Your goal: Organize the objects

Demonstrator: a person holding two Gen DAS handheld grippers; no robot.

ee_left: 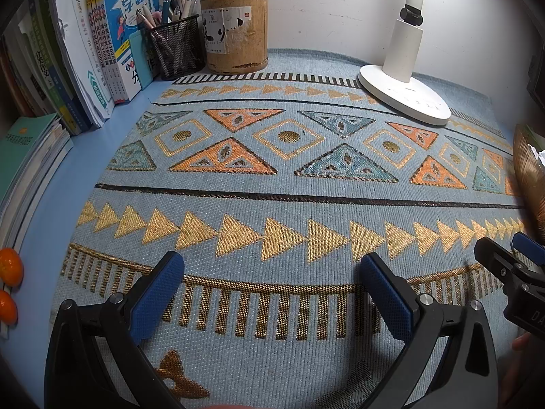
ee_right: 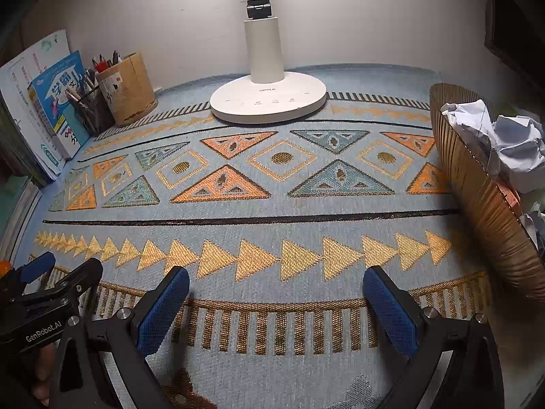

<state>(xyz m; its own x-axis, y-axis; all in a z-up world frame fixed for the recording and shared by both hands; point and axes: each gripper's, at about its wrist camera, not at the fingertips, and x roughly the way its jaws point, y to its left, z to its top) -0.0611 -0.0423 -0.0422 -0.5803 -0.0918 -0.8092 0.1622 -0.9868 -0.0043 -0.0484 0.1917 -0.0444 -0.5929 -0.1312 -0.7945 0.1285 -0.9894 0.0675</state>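
I am holding my left gripper (ee_left: 272,293) and right gripper (ee_right: 276,301) spread wide and empty above the blue woven patterned mat (ee_left: 289,184). Two small round orange fruits (ee_left: 8,283) are lying at the far left edge, nearer my left hand; the ribbed brown basket (ee_right: 483,204) of crumpled white paper (ee_right: 500,143) is sitting just beside my right.

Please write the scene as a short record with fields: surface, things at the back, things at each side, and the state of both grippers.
surface: patterned woven mat on a blue desk
back left: upright books, mesh pen cup, round wooden pen holder
back right: white desk lamp
left edge: two small oranges
right edge: ribbed brown basket holding crumpled paper
left gripper: open, holds nothing, above the mat
right gripper: open, holds nothing, above the mat
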